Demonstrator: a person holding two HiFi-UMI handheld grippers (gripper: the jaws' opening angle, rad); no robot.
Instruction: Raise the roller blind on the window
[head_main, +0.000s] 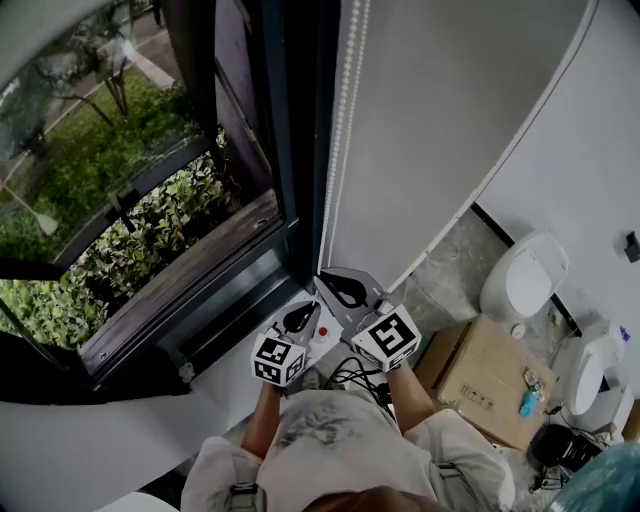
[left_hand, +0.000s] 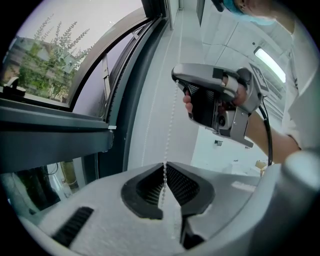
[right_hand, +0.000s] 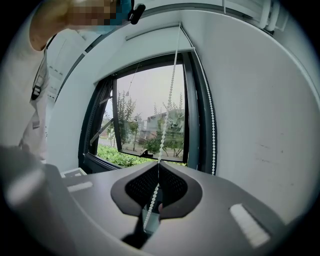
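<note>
**Left gripper (left_hand: 164, 176) and right gripper (right_hand: 157, 184) both clamped on the bead chain (left_hand: 170, 120) beside the window (head_main: 296, 130)**

Shirt front (head_main: 330, 440) and both forearms are filling the bottom of the head view. The two grippers are being held out just ahead of them, low against the bottom corner of the window frame.

White wall (head_main: 460, 100) is taking up the whole right side of the opening. Dark-framed window is standing with its sash swung outward, and the glass is showing uncovered in the right gripper view. Green shrubs (head_main: 150, 230) are crowding the ground outside, under the sash. Cardboard box (head_main: 480, 385) is sitting on the floor to the person's right, near some white fixtures along the wall.

As for the roller blind itself, cannot pick it out for certain. Its chain is running straight up the wall side of the frame to the top of the recess, and two strands are hanging there side by side.

Right gripper is sitting higher on one strand, with a hand (left_hand: 239, 94) wrapped round its grip. Its jaws are pressing together with the beads pinched between the pads. Left gripper is sitting just below on the same strand, jaws likewise closed onto the beads. The chain is rising straight from its tips to the right gripper above. Second strand is hanging free, touching neither gripper.
</note>
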